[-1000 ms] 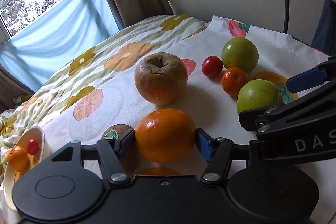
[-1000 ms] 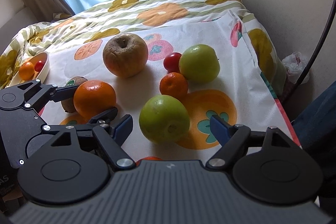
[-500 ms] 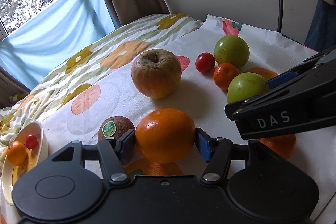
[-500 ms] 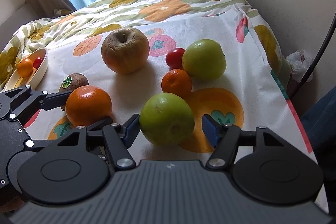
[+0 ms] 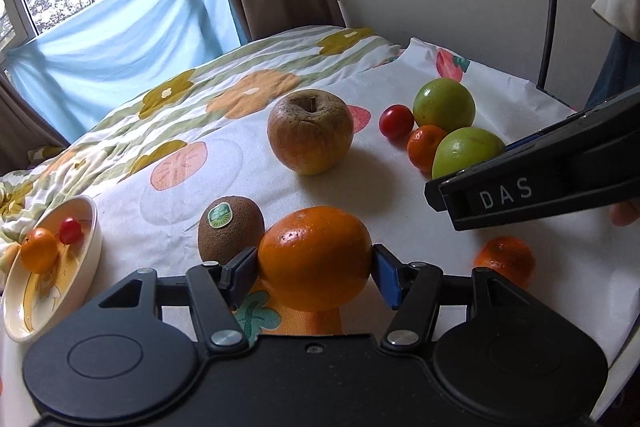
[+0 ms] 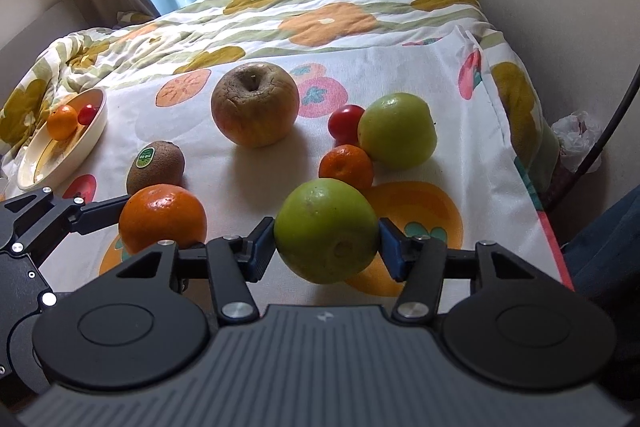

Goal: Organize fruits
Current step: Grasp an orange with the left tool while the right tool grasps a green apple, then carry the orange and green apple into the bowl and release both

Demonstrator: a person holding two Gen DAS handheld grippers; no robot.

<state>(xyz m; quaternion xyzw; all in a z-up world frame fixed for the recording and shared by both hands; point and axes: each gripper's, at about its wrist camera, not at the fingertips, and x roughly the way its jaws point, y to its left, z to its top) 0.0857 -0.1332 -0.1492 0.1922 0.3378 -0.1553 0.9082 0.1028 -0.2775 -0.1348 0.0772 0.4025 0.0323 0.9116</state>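
Observation:
My left gripper [image 5: 314, 273] is shut on a large orange [image 5: 315, 257] and holds it a little above the cloth; the orange also shows in the right wrist view [image 6: 162, 217]. My right gripper [image 6: 326, 247] is shut on a green apple [image 6: 326, 229], which also shows in the left wrist view [image 5: 466, 151]. On the cloth lie a brown apple [image 6: 255, 103], a kiwi [image 6: 156, 167], a second green apple [image 6: 396, 135], a cherry tomato [image 6: 345, 123] and a mandarin [image 6: 346, 167]. A cream dish [image 6: 86, 143] at the left holds a mandarin and a tomato.
Another small mandarin [image 5: 505, 259] lies near the front right in the left wrist view. The fruit-print cloth [image 6: 420, 75] covers a bed that ends at the wall on the right. A rumpled quilt [image 6: 72, 59] and curtains lie beyond.
My right gripper has closed on the green apple and raised it. My left gripper has lifted the orange, uncovering the kiwi beside it.

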